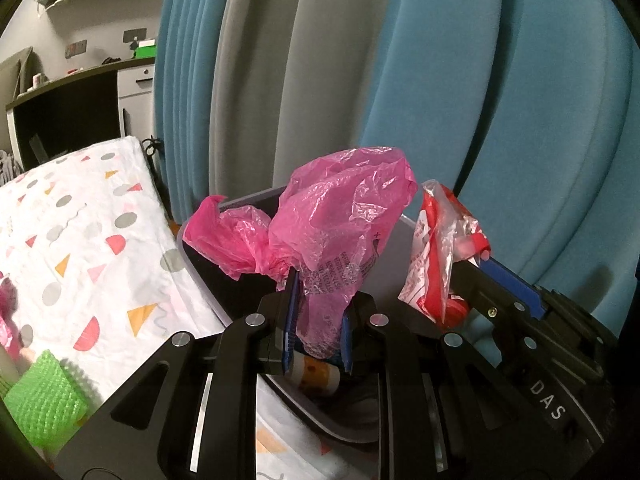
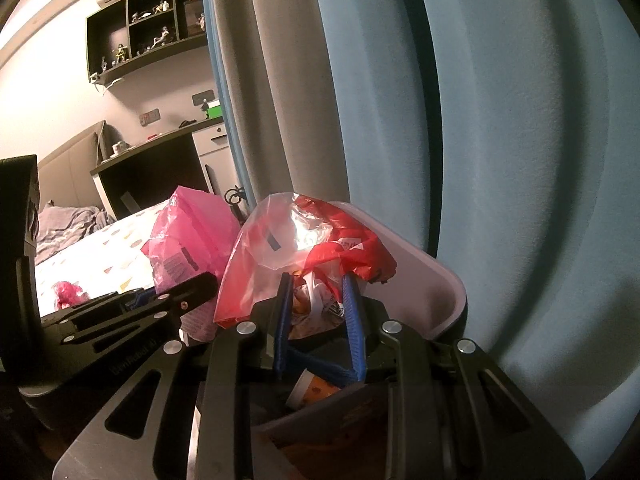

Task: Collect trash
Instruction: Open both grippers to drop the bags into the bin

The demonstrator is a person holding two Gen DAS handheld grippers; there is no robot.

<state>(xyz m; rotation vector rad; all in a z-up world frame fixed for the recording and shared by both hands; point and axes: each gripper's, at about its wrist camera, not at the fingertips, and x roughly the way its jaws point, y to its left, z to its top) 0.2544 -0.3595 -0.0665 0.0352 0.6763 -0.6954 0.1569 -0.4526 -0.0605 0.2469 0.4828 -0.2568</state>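
My left gripper (image 1: pixel 320 316) is shut on a crumpled pink plastic bag (image 1: pixel 332 224) and holds it above the open grey trash bin (image 1: pixel 208 276). My right gripper (image 2: pixel 318 312) is shut on a red and clear plastic bag (image 2: pixel 304 244) over the same bin (image 2: pixel 436 284). That red bag (image 1: pixel 440 252) and the right gripper also show at the right of the left wrist view. The pink bag (image 2: pixel 192 240) and the left gripper show at the left of the right wrist view. A small orange-and-white cup (image 1: pixel 316 376) lies inside the bin.
A bed with a white patterned sheet (image 1: pixel 80 240) lies left of the bin. A green mesh piece (image 1: pixel 44 400) and a pink scrap (image 2: pixel 66 294) lie on it. Blue and grey curtains (image 1: pixel 480 100) hang behind the bin. A desk and shelves stand far left.
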